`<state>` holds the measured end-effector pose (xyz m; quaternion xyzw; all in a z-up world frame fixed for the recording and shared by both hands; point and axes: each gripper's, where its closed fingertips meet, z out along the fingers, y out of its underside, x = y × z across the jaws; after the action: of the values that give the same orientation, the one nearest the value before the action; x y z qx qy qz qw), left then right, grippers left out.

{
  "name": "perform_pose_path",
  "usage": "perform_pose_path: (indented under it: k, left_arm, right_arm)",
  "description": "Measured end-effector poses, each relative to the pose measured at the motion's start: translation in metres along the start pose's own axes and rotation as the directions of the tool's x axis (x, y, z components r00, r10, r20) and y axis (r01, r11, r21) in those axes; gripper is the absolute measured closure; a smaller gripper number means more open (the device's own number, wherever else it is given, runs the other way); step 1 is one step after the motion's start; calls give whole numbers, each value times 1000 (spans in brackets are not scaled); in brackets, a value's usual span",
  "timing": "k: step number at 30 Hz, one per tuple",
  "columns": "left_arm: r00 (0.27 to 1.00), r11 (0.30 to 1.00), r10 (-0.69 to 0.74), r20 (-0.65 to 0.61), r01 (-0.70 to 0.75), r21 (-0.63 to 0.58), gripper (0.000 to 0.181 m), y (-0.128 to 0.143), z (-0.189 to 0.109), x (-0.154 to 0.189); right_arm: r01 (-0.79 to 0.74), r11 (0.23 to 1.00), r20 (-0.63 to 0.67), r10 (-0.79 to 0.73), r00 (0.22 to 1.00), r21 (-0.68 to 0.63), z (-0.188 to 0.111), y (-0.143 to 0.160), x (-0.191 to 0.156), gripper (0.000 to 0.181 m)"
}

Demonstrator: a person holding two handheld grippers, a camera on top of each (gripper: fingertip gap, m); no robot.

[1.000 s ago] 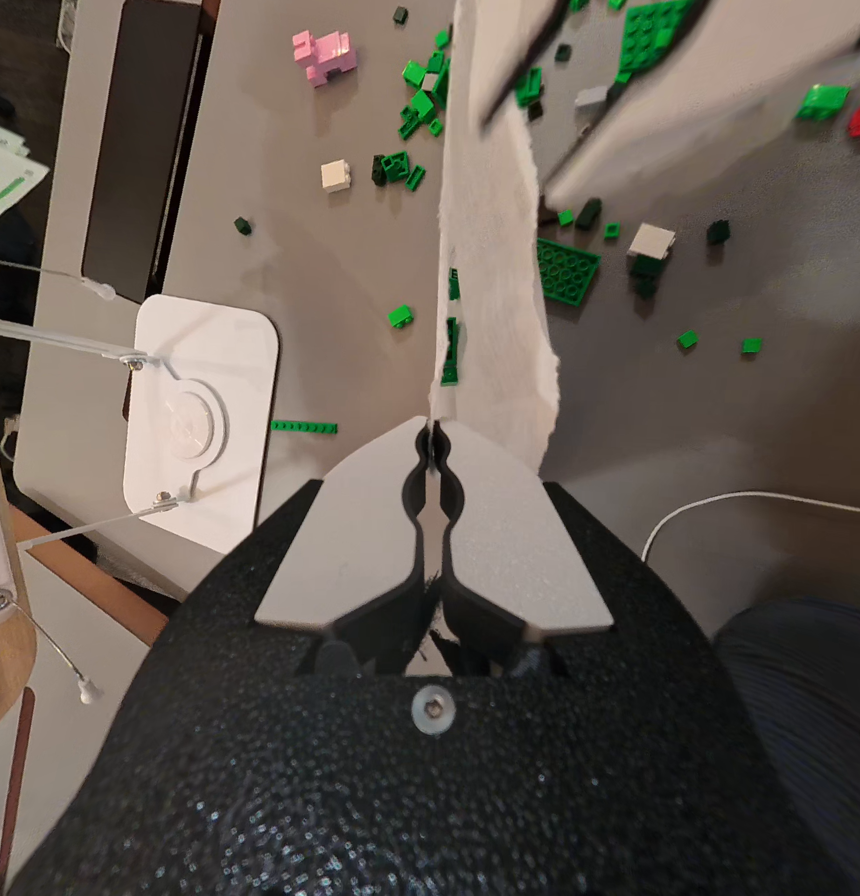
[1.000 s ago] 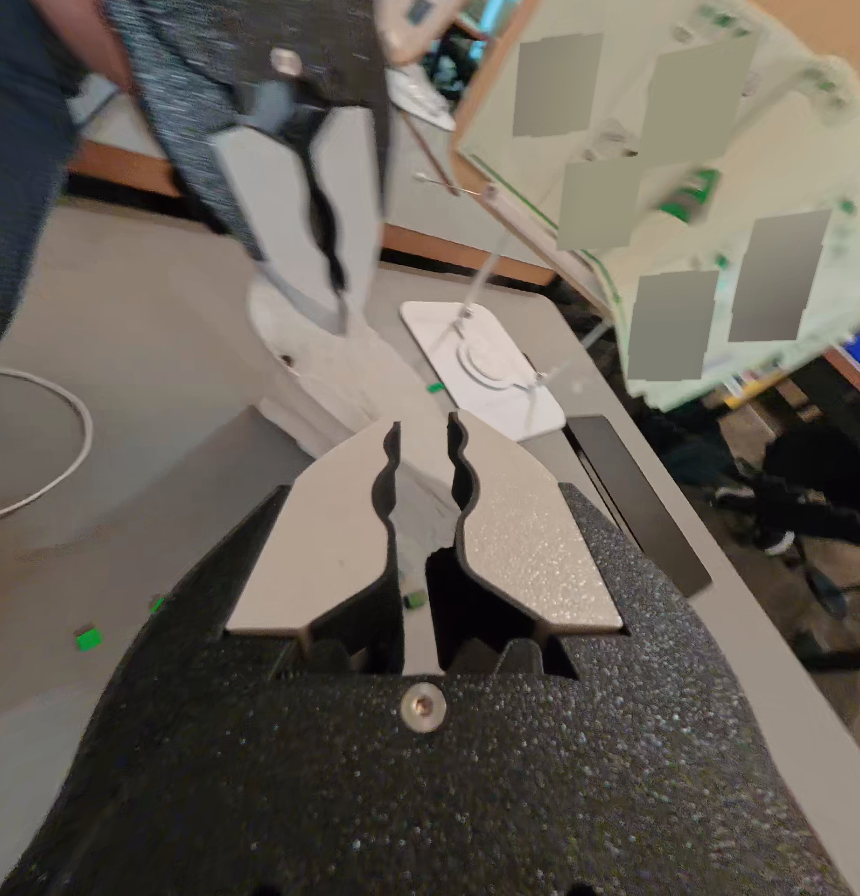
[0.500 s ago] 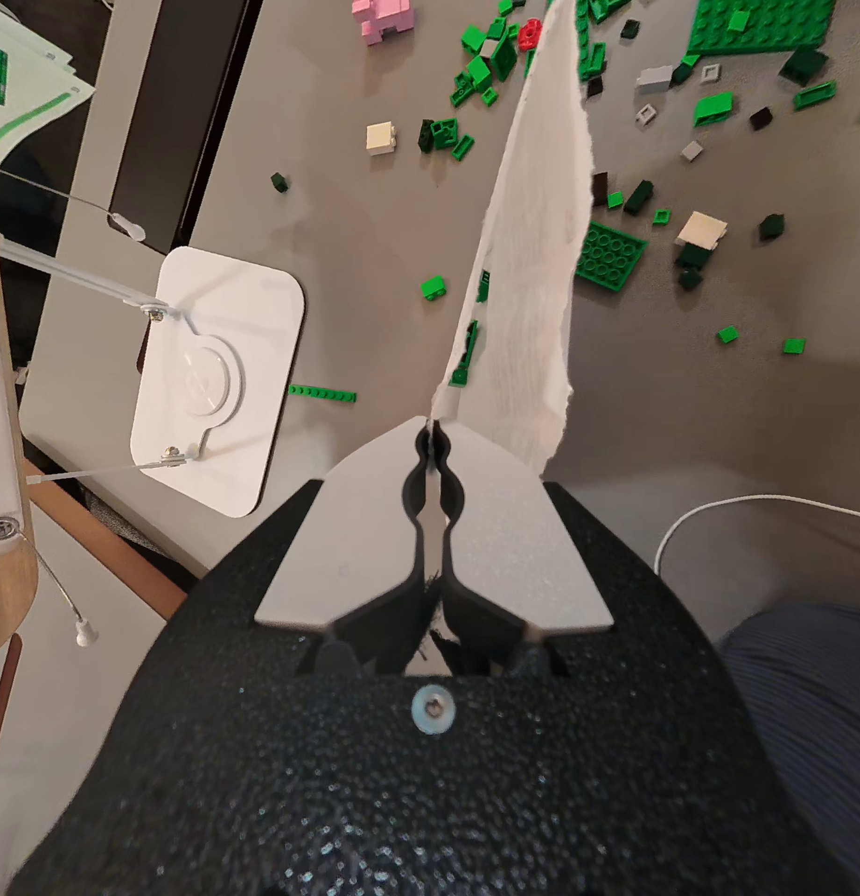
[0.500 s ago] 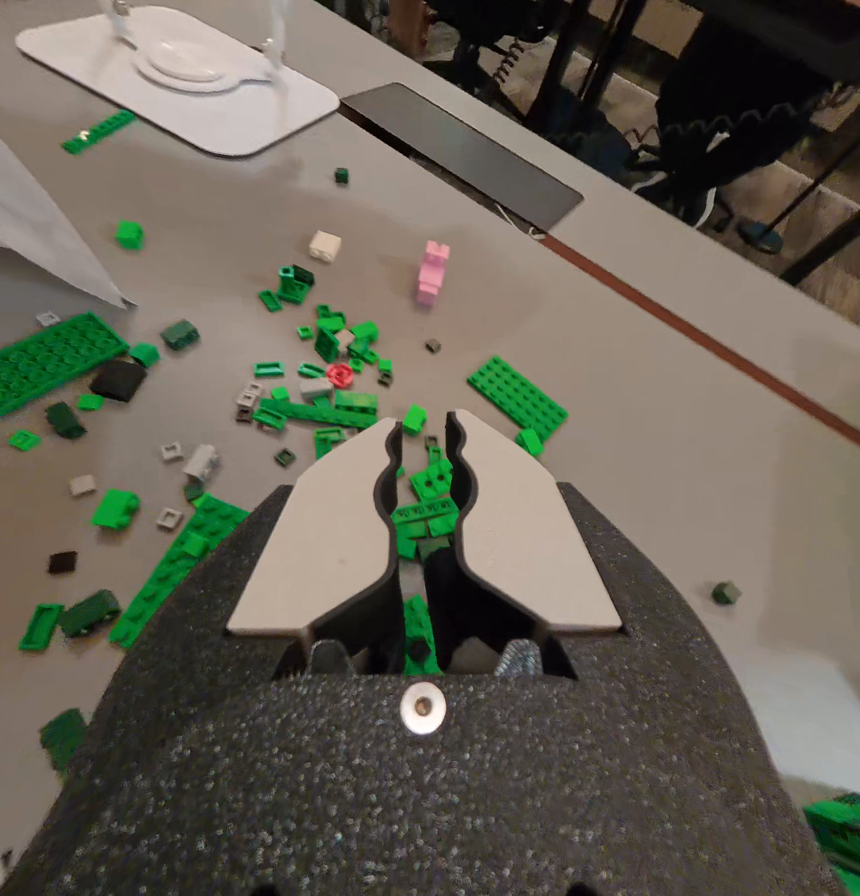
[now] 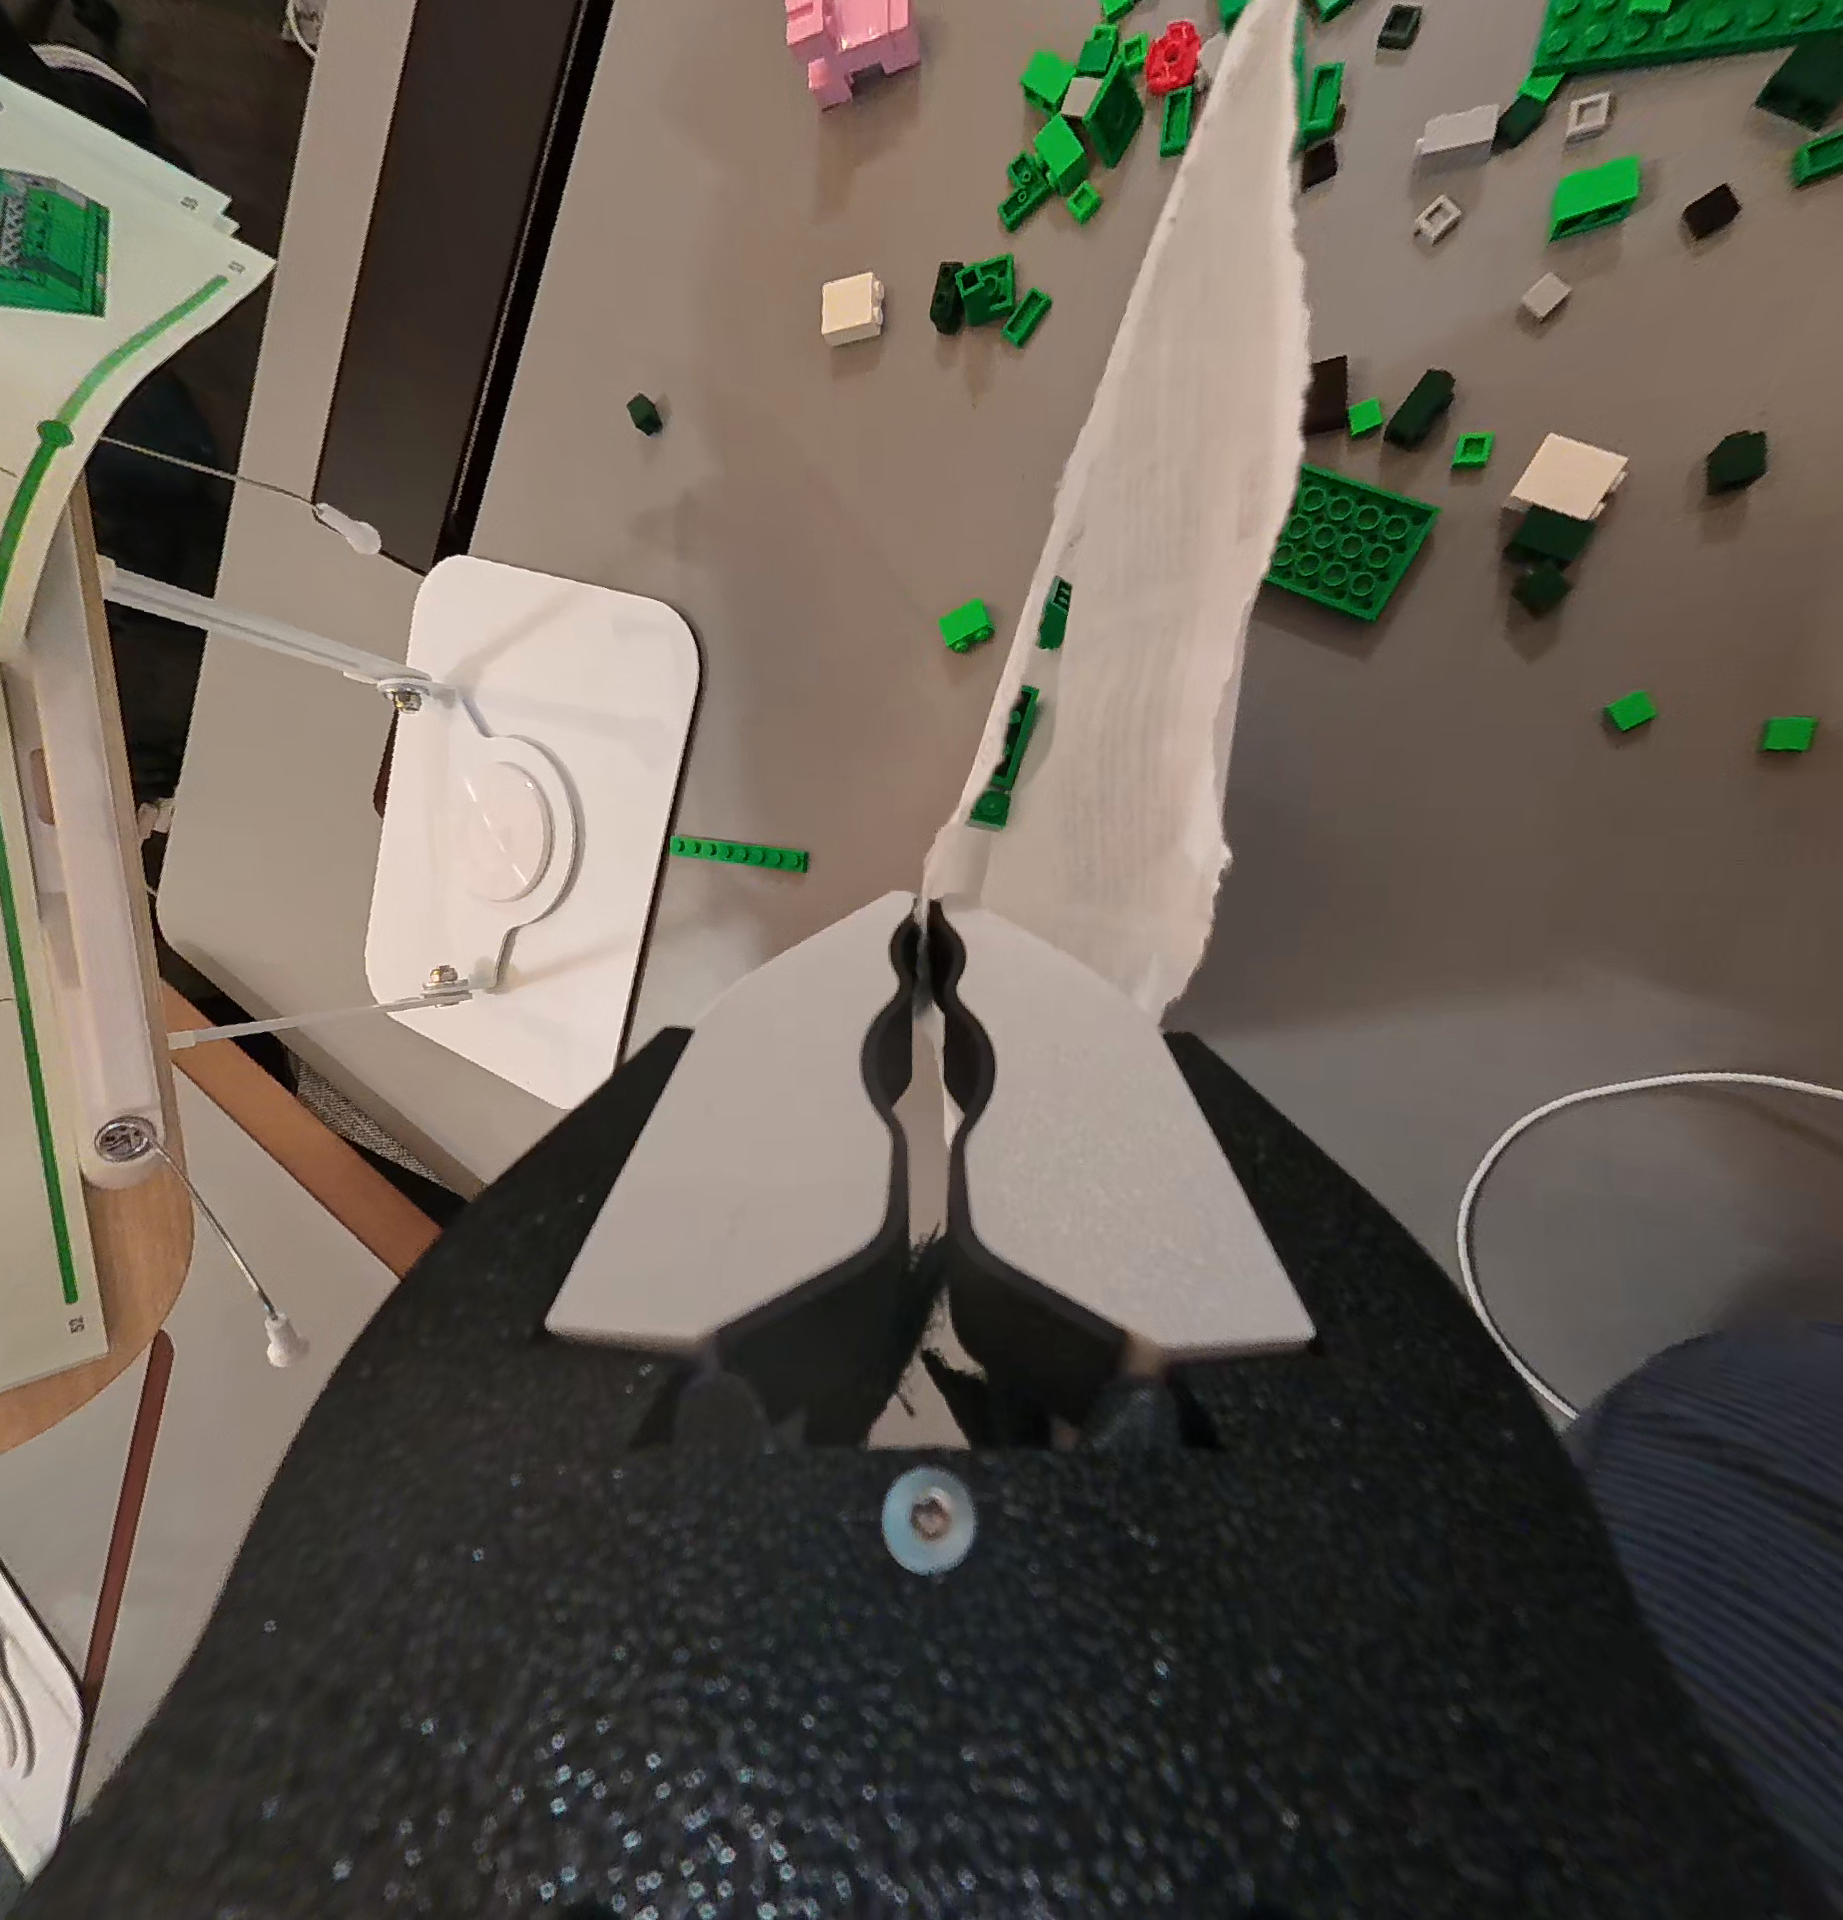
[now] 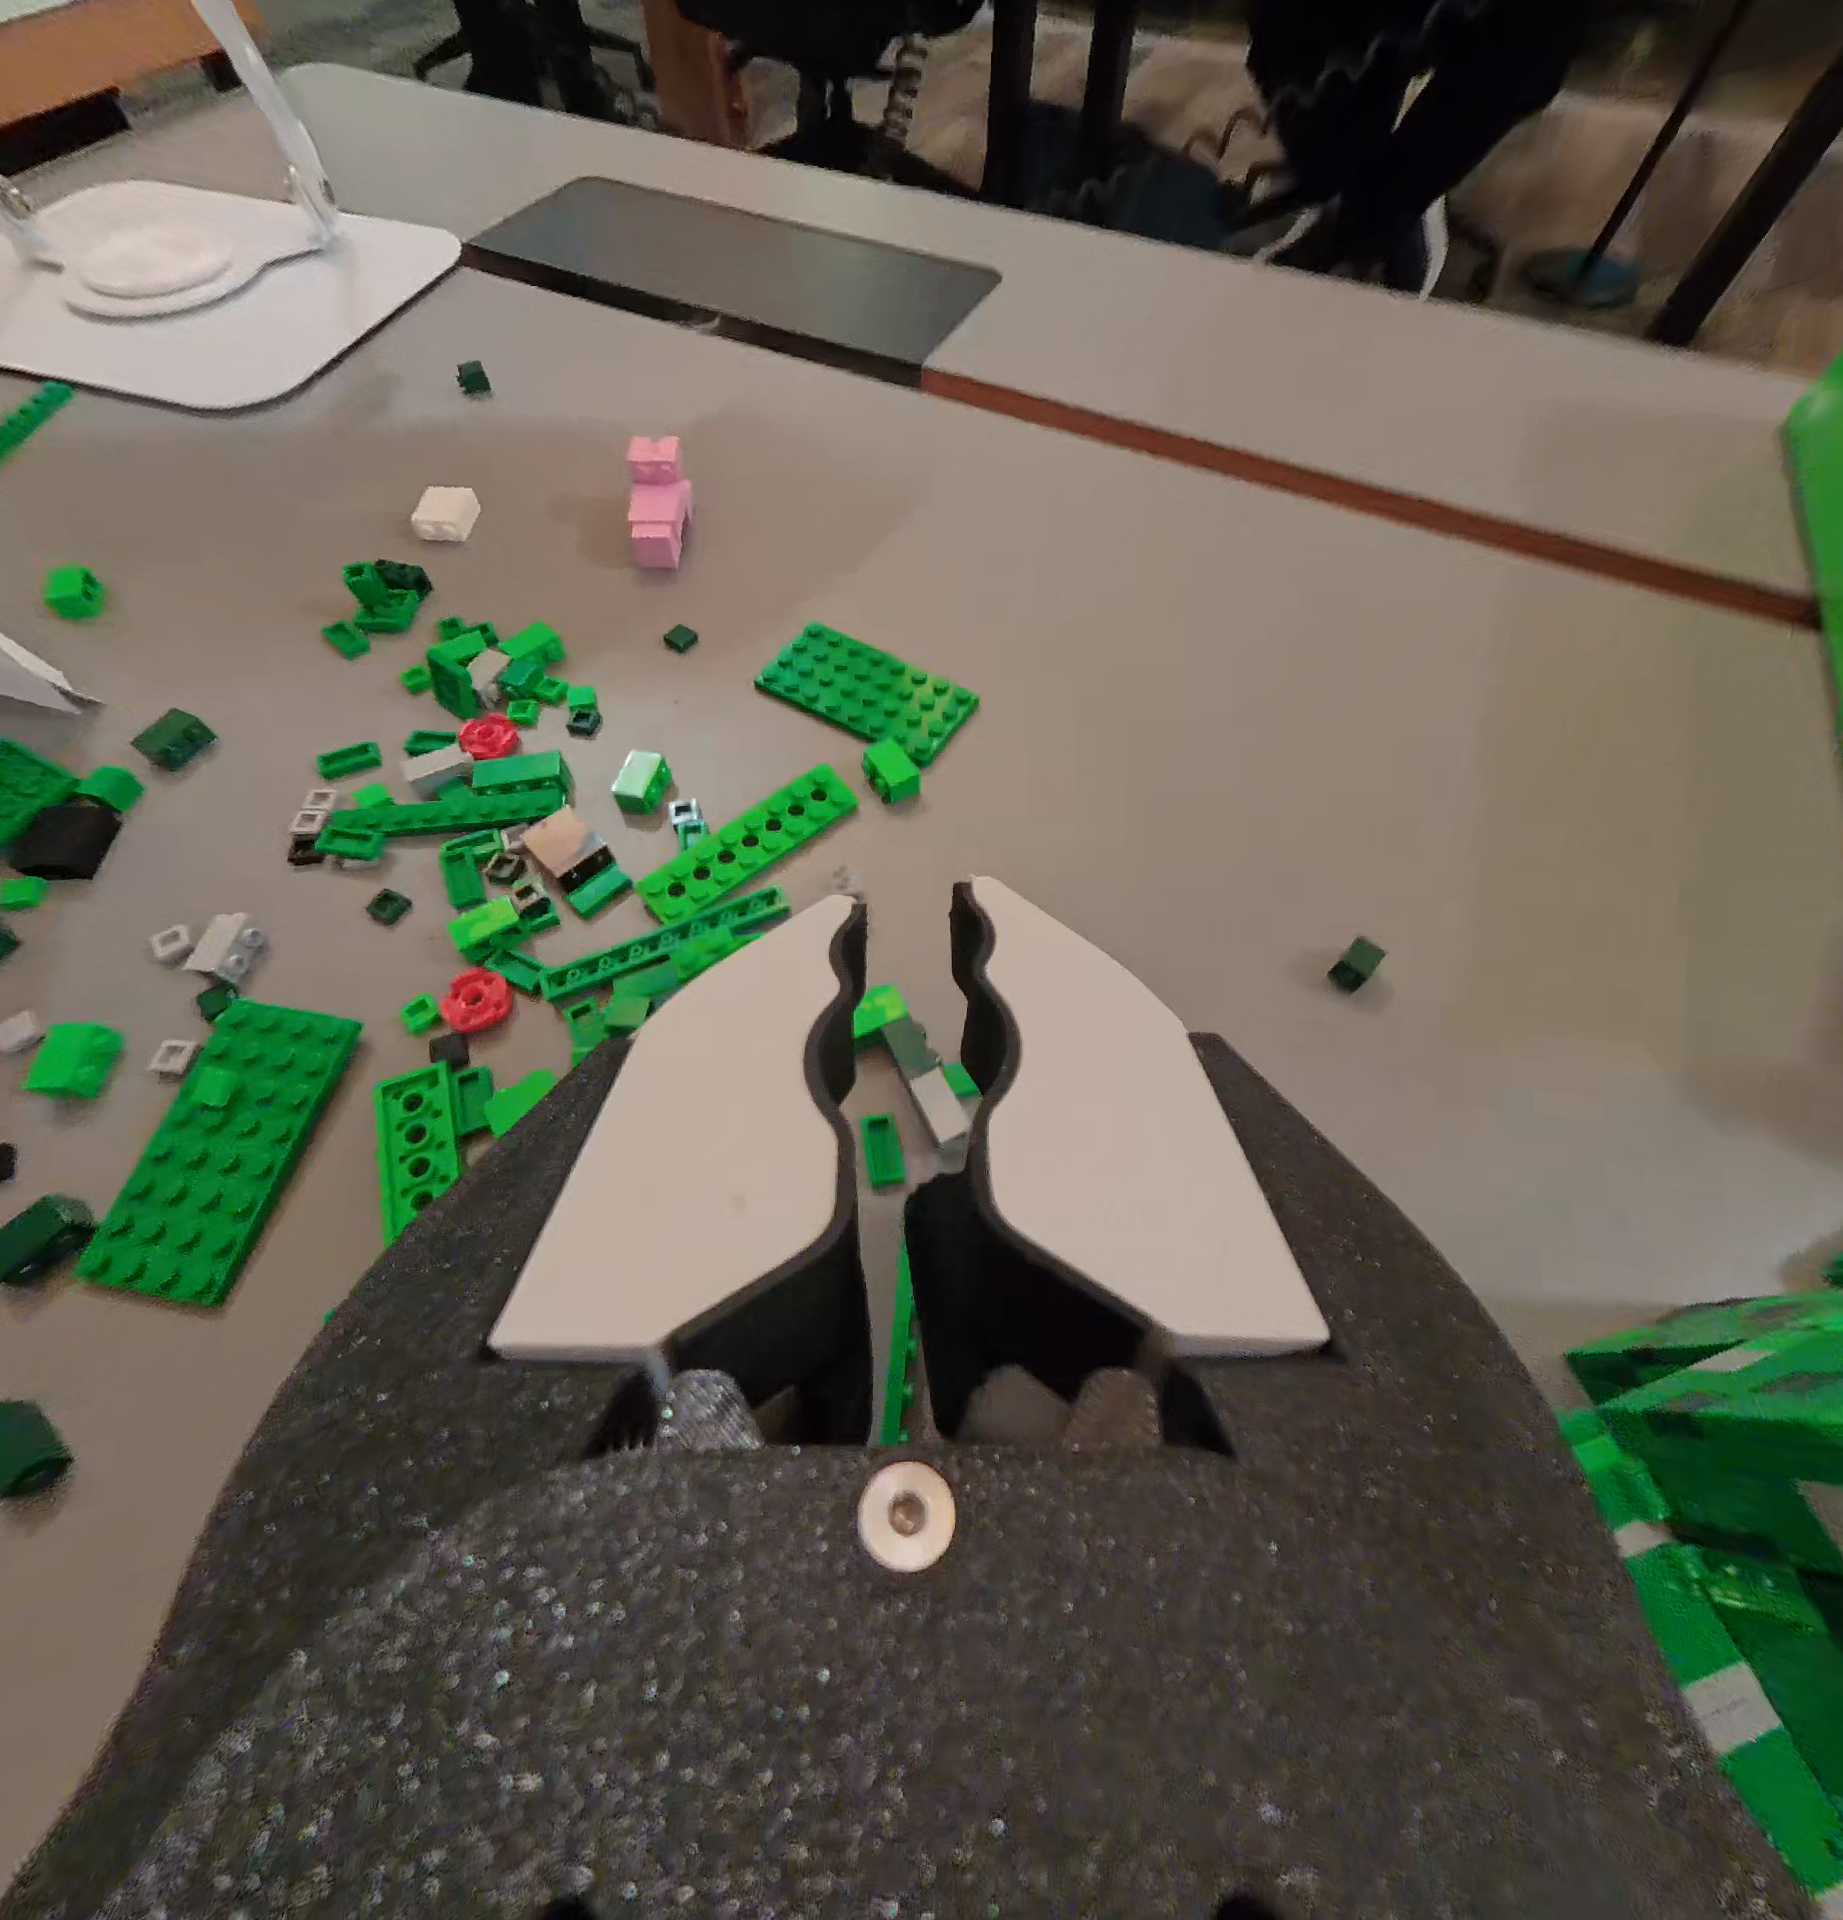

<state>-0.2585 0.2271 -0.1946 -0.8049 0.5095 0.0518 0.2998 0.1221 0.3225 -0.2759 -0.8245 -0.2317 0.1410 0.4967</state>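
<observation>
The left tool (image 5: pixel 922 914) pinched a white paper sheet (image 5: pixel 1166 582) at frame centre, while the right tool (image 6: pixel 904 899) hovered spread above green bricks (image 6: pixel 730 842) on the bench (image 6: pixel 1260 748).

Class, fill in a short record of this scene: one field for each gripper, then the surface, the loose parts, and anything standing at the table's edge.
left gripper: shut on the white paper bag, which hangs above the table
right gripper: open, empty, above the green bricks
surface: grey table
loose parts: green plates, two red round pieces, a white brick, a pink pig figure
table's edge: white stand base holding an open instruction booklet
other: white cable
</observation>
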Motion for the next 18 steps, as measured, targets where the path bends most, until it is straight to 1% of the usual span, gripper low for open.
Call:
perform_pose_path:
  k: [3, 7, 10, 13, 18]
  left_arm:
    - [1000, 1000, -7, -10, 7, -6, 181, 2, 1, 0]
    - [1000, 1000, -5, -14, 5, -6, 181, 1, 2, 1]
    - [1000, 1000, 2, -16, -2, -4, 181, 0, 2, 2]
    - [1000, 1000, 5, -20, -5, -2, 181, 0, 3, 3]
    - [1000, 1000, -5, -26, 5, -6, 181, 2, 4, 2]
  right_arm:
    - [-5, 998, 74, 10, 997, -68, -1, 11, -7, 166]
    - [35, 989, 48, -29, 998, -143, -1, 23, -5, 171]
    - [33, 983, 53, -24, 998, -181, 0, 29, -6, 173]
    - [4, 981, 15, -1, 1000, -192, 2, 32, 0, 173]
    - [-31, 972, -100, 7, 995, -234, 1, 41, 19, 173]
